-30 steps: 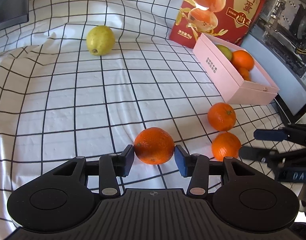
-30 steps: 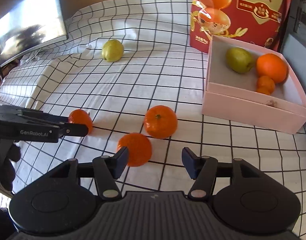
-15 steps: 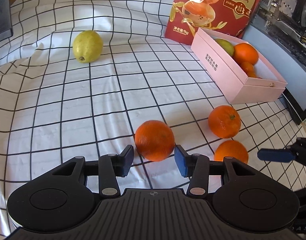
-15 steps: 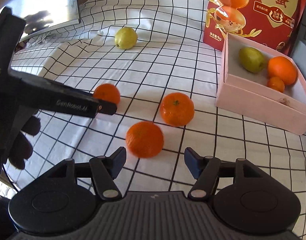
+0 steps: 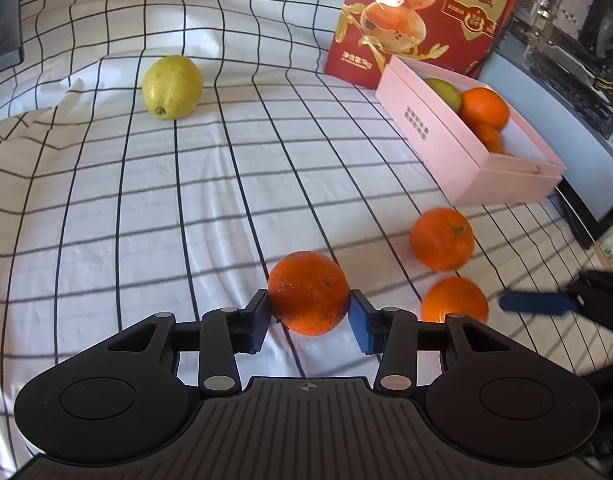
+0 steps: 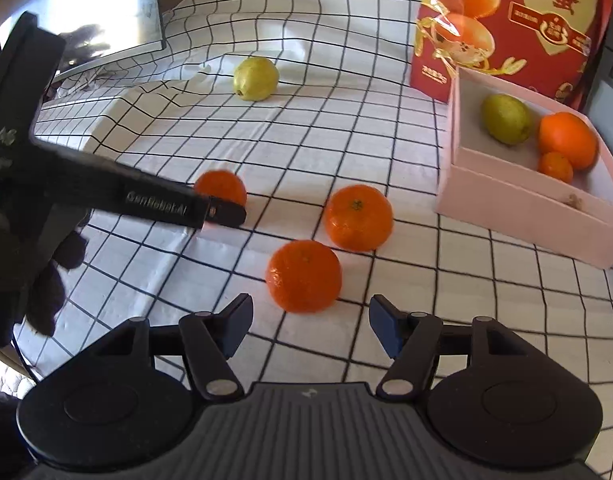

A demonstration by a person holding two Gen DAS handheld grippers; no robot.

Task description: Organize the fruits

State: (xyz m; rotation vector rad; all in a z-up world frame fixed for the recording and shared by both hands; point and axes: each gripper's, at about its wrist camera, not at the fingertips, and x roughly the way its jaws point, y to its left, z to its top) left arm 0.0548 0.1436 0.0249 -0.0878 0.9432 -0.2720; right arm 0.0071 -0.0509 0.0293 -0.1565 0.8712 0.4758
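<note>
left tool (image 5: 308,316) gripping orange (image 5: 308,293), pink box (image 6: 526,216) holding fruit

1. Bright daylight falls across the checked cloth (image 5: 154,208); soft grey bands of shadow stripe it on the near side of the yellow fruit (image 5: 172,87).
2. The monitor (image 6: 86,8), behind that fruit in the right wrist view, is washed out by glare.
3. The red bag (image 5: 426,16) behind the pink box (image 5: 466,152) carries a bright sheen.
4. Fisheye distortion bends the grid lines strongly towards the frame edges.
5. The blue finger (image 5: 534,303) at the left view's right edge is smeared by blur.
</note>
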